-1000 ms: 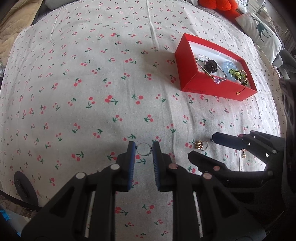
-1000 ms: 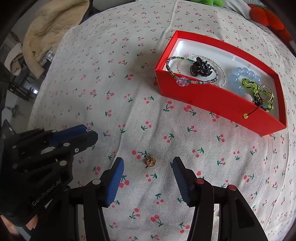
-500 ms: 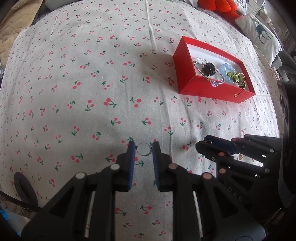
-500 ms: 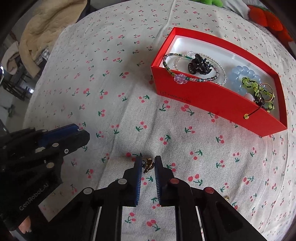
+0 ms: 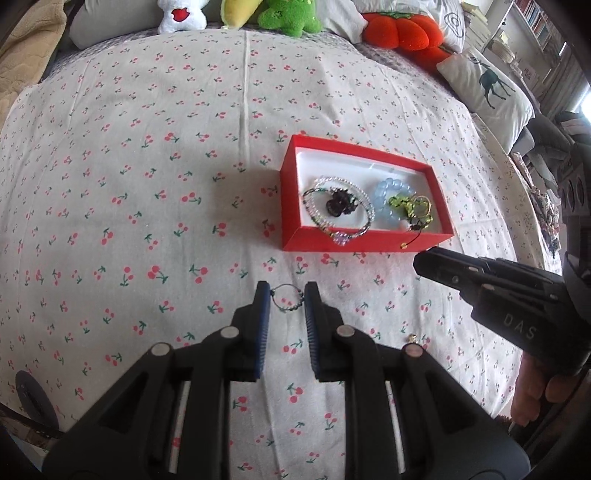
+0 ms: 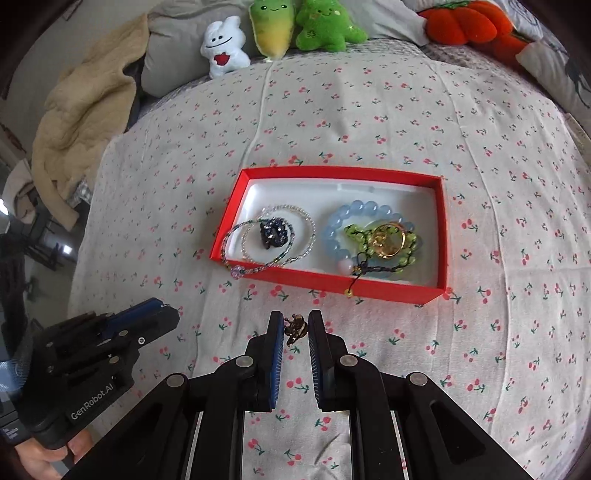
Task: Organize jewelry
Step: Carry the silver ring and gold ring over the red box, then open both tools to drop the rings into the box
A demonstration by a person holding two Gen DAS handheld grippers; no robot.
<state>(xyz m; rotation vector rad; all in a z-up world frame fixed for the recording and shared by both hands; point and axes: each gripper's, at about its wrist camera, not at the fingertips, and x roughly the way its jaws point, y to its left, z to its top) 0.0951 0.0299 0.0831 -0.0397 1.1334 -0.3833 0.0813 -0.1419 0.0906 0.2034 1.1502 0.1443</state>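
A red box [image 5: 362,243] [image 6: 328,284] with a white lining sits on the cherry-print bed cover and holds bead bracelets, a dark hair clip and a gold ring. My left gripper [image 5: 286,295] is shut on a thin wire ring with green beads [image 5: 286,300], held above the cover in front of the box. My right gripper [image 6: 294,326] is shut on a small gold crown ring [image 6: 294,328], also lifted in front of the box. A small gold piece [image 5: 412,336] lies on the cover at the lower right of the left wrist view.
Plush toys [image 6: 273,33] and an orange cushion [image 5: 402,31] line the far edge of the bed. A beige blanket [image 6: 85,110] lies at the far left. A deer-print pillow [image 5: 487,88] is at the far right.
Both grippers have risen and tilted back from the cover, each carrying its piece. The right gripper closed on the gold ring. The box now sits farther off and lower in both views.
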